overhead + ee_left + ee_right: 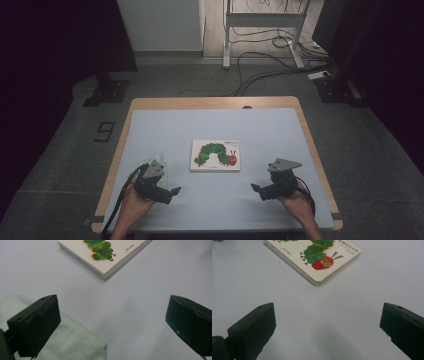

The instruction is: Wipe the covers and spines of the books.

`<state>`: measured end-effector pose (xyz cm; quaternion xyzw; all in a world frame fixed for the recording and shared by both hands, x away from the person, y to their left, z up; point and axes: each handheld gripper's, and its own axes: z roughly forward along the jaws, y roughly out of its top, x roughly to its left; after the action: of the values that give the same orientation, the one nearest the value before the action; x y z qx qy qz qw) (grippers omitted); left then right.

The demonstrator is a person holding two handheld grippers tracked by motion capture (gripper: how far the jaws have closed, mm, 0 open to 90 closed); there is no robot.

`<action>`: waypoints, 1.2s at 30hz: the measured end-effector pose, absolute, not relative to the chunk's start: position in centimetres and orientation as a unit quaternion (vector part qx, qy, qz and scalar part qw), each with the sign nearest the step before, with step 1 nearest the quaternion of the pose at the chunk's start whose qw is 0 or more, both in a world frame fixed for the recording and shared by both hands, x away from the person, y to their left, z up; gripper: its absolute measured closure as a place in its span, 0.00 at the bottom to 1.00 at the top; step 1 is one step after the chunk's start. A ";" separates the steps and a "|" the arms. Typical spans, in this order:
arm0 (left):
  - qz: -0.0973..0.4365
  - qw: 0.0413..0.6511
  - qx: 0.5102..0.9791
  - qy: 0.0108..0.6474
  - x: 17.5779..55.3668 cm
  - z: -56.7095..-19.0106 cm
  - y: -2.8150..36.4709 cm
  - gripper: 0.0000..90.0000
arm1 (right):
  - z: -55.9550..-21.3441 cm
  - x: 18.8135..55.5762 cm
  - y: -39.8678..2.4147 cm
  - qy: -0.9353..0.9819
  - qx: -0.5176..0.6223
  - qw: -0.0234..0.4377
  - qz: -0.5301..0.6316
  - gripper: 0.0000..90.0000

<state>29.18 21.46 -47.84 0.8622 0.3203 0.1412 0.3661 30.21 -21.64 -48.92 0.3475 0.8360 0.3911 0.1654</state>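
Both grippers [172,191] [255,189] gape empty beside the closed book [215,155].

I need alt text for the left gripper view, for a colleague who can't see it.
The left hand-held gripper hangs open over a pale blue table, nothing between its black jaws. A closed picture book with a green caterpillar on its cover lies flat ahead of it, and a pale green cloth lies by the jaw at the view's left.
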 end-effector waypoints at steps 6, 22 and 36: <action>0.143 0.369 0.857 0.329 28.1 -48.4 22.6 0.00 | -49.4 29.2 -23.4 0.827 0.364 0.173 0.392 0.00; 0.141 0.360 0.854 0.348 27.2 -51.8 24.4 0.00 | -52.6 28.5 -25.6 0.825 0.394 0.181 0.362 0.00; 0.128 0.330 0.868 0.349 27.6 -52.9 23.8 0.00 | -53.7 28.8 -26.0 0.825 0.408 0.168 0.352 0.00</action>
<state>27.61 23.77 -52.89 0.8677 0.3490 0.1281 0.3300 28.79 -25.96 -53.68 0.4078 0.8255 0.3521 0.1684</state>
